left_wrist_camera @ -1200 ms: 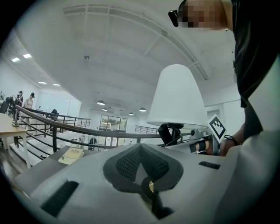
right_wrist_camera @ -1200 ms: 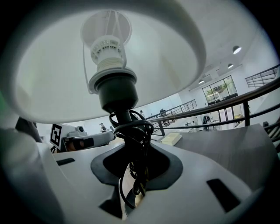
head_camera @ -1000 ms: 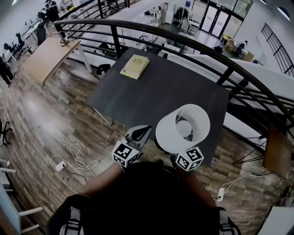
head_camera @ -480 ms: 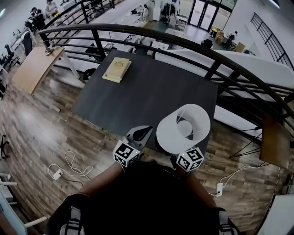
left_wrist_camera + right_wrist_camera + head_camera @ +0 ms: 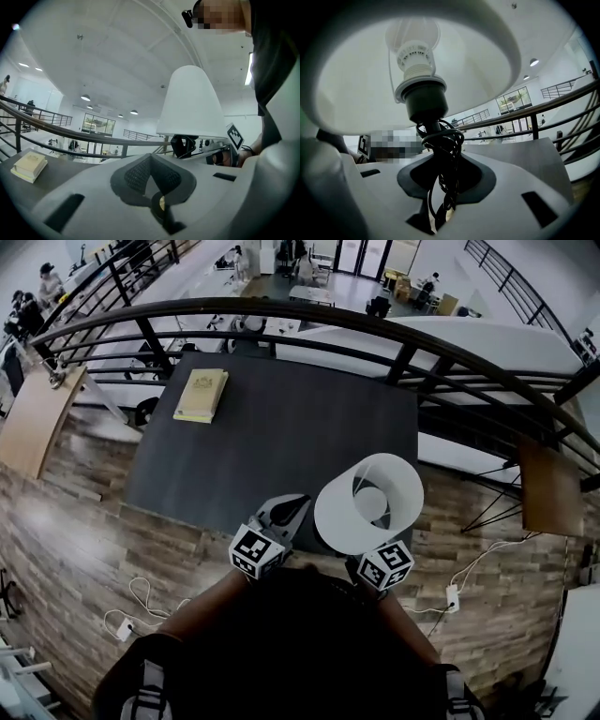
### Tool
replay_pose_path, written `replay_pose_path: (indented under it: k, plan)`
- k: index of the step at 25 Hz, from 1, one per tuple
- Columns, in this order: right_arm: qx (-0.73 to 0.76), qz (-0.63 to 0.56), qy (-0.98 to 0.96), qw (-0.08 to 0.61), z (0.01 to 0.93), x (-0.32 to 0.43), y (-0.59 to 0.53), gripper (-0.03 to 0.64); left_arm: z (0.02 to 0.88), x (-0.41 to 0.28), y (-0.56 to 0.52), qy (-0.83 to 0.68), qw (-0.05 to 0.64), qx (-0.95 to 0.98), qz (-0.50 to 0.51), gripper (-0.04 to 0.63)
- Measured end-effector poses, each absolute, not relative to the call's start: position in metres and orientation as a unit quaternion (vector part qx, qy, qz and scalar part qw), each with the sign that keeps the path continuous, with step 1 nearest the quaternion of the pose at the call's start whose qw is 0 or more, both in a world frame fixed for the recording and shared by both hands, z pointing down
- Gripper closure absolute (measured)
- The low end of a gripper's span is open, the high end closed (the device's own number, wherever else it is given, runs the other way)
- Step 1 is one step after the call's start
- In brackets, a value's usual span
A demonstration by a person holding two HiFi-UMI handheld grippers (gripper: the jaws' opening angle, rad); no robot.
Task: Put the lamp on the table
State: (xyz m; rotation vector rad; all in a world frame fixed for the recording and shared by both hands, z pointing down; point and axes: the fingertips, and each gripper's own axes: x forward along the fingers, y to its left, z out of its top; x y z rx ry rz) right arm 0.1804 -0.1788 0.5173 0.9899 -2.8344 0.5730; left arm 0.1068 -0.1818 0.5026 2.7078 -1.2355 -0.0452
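In the head view the lamp's white shade (image 5: 368,502) hangs over the near right edge of the dark grey table (image 5: 281,427). My right gripper (image 5: 440,187) is shut on the lamp's black stem (image 5: 439,140), which has black cable wound round it. The shade (image 5: 347,84) and bulb (image 5: 412,42) fill the space above the jaws. From the head camera the shade hides those jaws. My left gripper (image 5: 283,515) is just left of the lamp at the table's near edge, shut with nothing in it. The left gripper view has the shade (image 5: 192,103) to its right.
A yellow book (image 5: 201,395) lies at the table's far left corner. A black railing (image 5: 375,329) curves behind the table. White cables and a plug strip (image 5: 141,601) lie on the wooden floor at the left. A wooden desk (image 5: 33,418) stands further left.
Both grippers and the lamp have come closer to the table. The table and book have slid left in the head view. Both jaws stand as before.
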Motion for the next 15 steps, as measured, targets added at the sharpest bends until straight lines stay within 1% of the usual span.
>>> replay_pose_path:
  k: [5,10,15]
  plan:
    - [0.352,0.190,-0.915,0.045,0.517,0.155,-0.191,0.520,0.498,0.082,-0.202,-0.386,0.082,0.919,-0.016,0.586]
    - [0.378,0.183,-0.907,0.034,0.509,0.115,-0.203,0.520,0.481,0.048,-0.217,-0.357,0.045,0.933,-0.007,0.586]
    - [0.398,0.177,-0.900,0.023,0.506,0.067,-0.210,0.520,0.481,-0.002,-0.228,-0.340,0.042,0.939,-0.006,0.586]
